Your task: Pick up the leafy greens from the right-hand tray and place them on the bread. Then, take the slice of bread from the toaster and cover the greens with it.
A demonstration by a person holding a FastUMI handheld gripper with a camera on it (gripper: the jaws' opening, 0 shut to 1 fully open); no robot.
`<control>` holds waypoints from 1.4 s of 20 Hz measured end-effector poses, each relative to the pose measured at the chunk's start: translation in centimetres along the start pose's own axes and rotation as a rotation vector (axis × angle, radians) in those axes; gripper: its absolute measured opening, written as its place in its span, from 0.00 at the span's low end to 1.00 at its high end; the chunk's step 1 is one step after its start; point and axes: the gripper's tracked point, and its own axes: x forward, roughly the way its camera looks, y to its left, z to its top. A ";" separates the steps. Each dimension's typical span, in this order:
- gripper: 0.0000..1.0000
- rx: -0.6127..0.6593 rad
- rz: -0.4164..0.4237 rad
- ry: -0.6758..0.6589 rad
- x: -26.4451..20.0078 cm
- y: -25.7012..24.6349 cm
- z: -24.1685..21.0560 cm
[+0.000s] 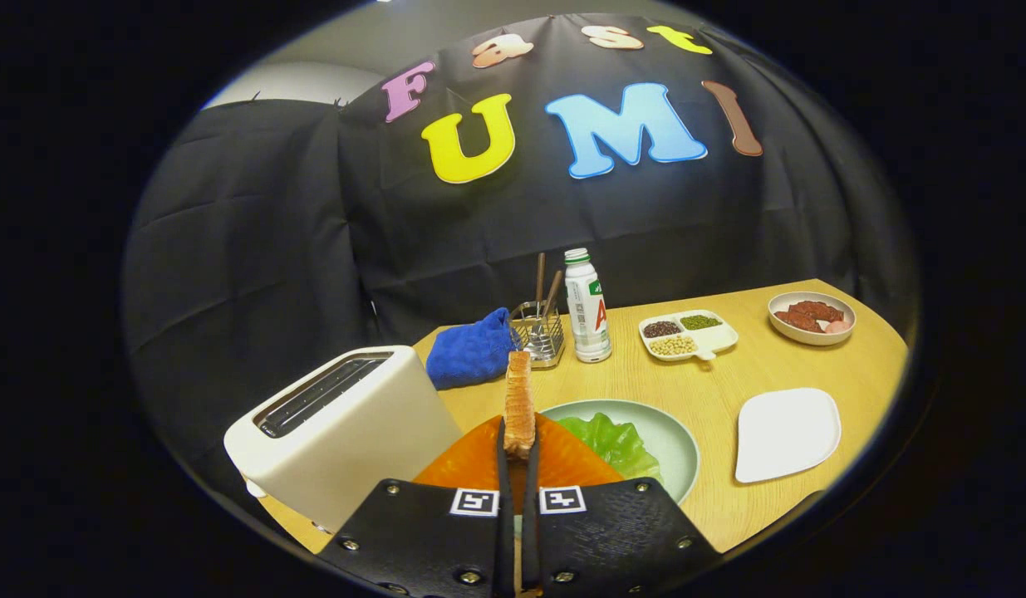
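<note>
My gripper (519, 448) is shut on a slice of toasted bread (519, 399), held upright and edge-on between the two fingers. It hangs above the table, just right of the white toaster (346, 432), whose slots look empty. Just ahead and slightly right lies a pale green plate (675, 432) with the leafy greens (612, 440) spread on it. The bread beneath the greens is hidden from me. To the right sits an empty white tray (787, 432).
A blue cloth (471, 353), a wire cutlery holder (539, 332) and a white bottle (587, 307) stand behind the toaster. Farther right are a divided dish of beans (687, 335) and a bowl of meat (812, 317). The wooden table's edge (886, 365) curves round on the right.
</note>
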 end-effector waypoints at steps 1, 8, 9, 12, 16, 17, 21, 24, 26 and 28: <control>0.04 -0.009 -0.004 0.000 0.1 -0.1 -0.1; 0.04 -0.012 -0.013 0.013 0.7 -1.1 -0.9; 0.04 -0.024 -0.018 0.020 0.7 -1.5 -1.1; 0.11 -0.058 -0.025 0.026 0.9 -2.4 -1.2; 0.17 -0.085 -0.045 0.045 1.3 -4.1 -1.6; 0.17 -0.090 -0.053 0.050 1.3 -4.4 -1.6; 0.29 -0.136 -0.100 0.057 1.4 -5.8 -1.9; 0.43 -0.183 -0.141 0.056 1.5 -6.7 -2.2; 0.50 -0.197 -0.174 0.040 1.4 -7.4 -1.8; 0.58 -0.223 -0.205 0.032 1.3 -8.1 -1.6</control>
